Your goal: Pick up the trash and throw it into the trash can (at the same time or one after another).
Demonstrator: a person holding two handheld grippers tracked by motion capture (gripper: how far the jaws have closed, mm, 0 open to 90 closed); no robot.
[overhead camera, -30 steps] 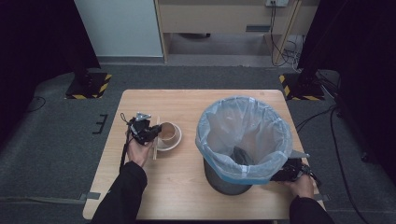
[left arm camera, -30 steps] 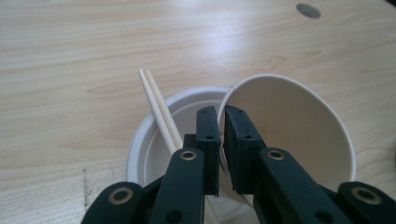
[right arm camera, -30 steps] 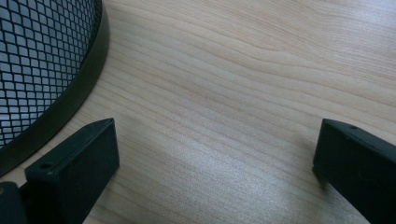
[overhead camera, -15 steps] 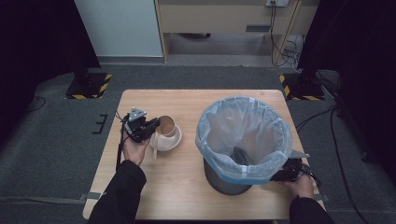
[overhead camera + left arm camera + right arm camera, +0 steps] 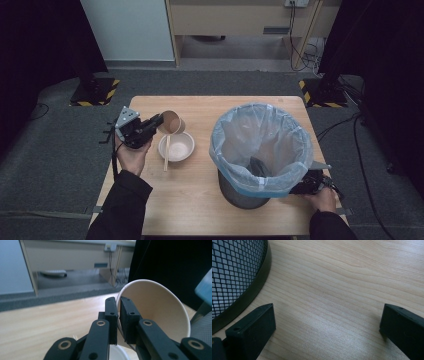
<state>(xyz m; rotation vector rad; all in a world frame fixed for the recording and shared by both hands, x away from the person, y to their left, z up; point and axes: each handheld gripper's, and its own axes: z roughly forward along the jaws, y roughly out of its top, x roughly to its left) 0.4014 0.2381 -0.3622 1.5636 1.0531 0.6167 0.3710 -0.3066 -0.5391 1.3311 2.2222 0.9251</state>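
So my left gripper (image 5: pixel 159 121) has its jaws pinched on the rim of a brown paper cup (image 5: pixel 171 121), one jaw inside the wall and one outside. You can see that best in the left gripper view, where the cup (image 5: pixel 160 312) is tipped on its side with its mouth facing the camera and nothing visible in it. The cup is held up above the wooden table (image 5: pixel 200 205), just past the far edge of the white bowl (image 5: pixel 176 146), on the side away from me. A pale wooden stick (image 5: pixel 167 153) lies across the bowl's left rim, its near end on the table.

The big mesh bin (image 5: pixel 245 192) with a light blue bag (image 5: pixel 260 145) sits well to the right of the bowl, with something dark down inside it that I can't make out.

My right gripper (image 5: pixel 306 184) is low against the bin's near right side. In the right gripper view its jaws stand wide apart with nothing between them, just bare table, and the bin's black mesh wall (image 5: pixel 234 277) is just beside the left jaw.
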